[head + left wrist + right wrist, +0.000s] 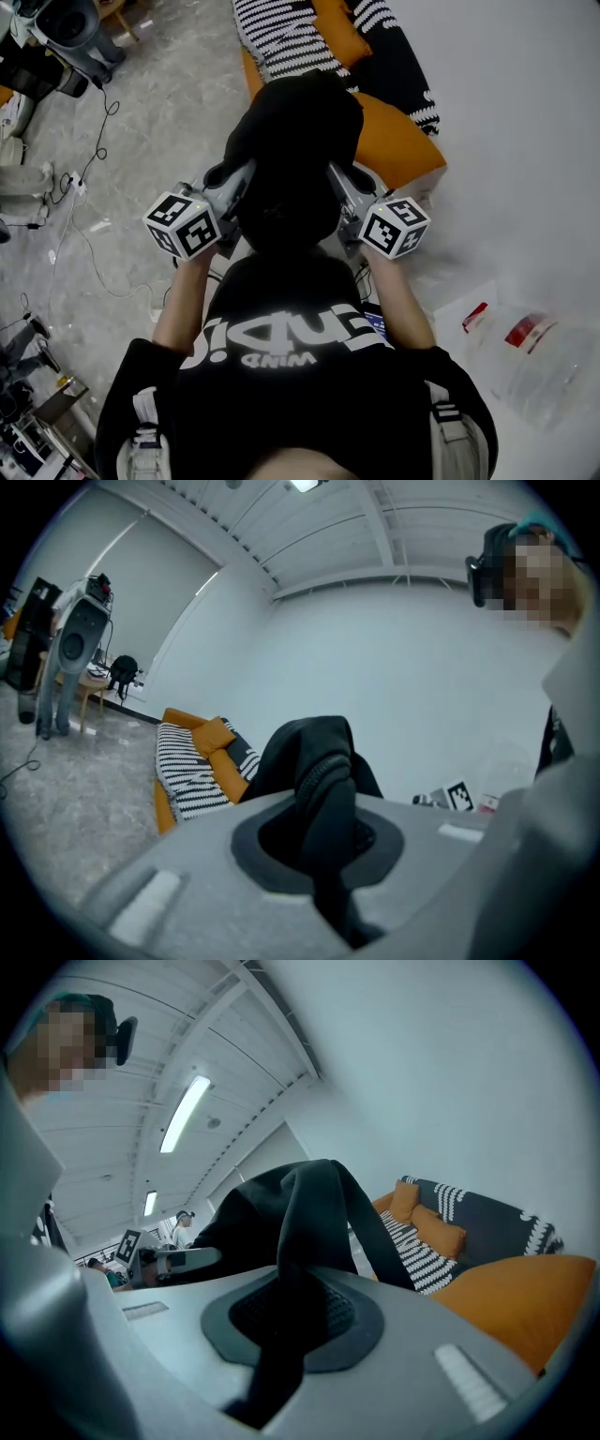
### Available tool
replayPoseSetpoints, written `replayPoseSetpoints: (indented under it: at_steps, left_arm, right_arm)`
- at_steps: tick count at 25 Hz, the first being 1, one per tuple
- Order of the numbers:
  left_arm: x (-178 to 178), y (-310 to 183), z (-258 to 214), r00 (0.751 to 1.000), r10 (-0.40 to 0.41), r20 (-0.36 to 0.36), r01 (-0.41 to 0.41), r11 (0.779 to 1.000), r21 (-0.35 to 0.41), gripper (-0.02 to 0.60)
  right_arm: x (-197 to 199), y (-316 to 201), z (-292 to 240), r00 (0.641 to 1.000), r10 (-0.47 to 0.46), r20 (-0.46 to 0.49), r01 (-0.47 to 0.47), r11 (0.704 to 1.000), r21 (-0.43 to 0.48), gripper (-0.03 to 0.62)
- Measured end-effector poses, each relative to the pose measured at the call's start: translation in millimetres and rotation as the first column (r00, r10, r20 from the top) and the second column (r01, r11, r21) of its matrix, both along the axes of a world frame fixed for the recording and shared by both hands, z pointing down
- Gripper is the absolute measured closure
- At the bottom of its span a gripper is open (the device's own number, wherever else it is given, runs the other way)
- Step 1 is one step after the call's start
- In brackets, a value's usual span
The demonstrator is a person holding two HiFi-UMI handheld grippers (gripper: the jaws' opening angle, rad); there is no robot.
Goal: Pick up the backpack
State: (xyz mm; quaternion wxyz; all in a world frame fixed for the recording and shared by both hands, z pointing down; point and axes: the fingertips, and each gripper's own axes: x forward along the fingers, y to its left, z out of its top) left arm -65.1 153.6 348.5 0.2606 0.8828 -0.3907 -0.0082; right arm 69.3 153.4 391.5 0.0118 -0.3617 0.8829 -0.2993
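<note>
Together, the left gripper [246, 182] and right gripper [332, 182] are pinching the black backpack [295, 131] by its straps [323, 785], holding it near the orange sofa [405, 142].

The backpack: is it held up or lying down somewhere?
Held up: the backpack hangs between the left gripper and the right gripper, each shut on its black fabric, above the floor.
</note>
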Motion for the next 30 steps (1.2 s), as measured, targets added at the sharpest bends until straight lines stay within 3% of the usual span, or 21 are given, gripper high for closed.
replayPoseSetpoints:
  at_steps: [6,30]
  left_arm:
    - [-19,16,15,0.999,0.018,-0.033,-0.019,1.0,-0.01,0.574]
    - [-31,34,23,0.998,-0.03,-0.048,0.03,1.0,-0.002,0.574]
  right_arm:
    - [-17,10,14,0.999,0.037,-0.003,-0.037,0.999,-0.008,0.562]
    - [-30,19,25,1.0,-0.006,-0.008,0.006,1.0,-0.009,0.566]
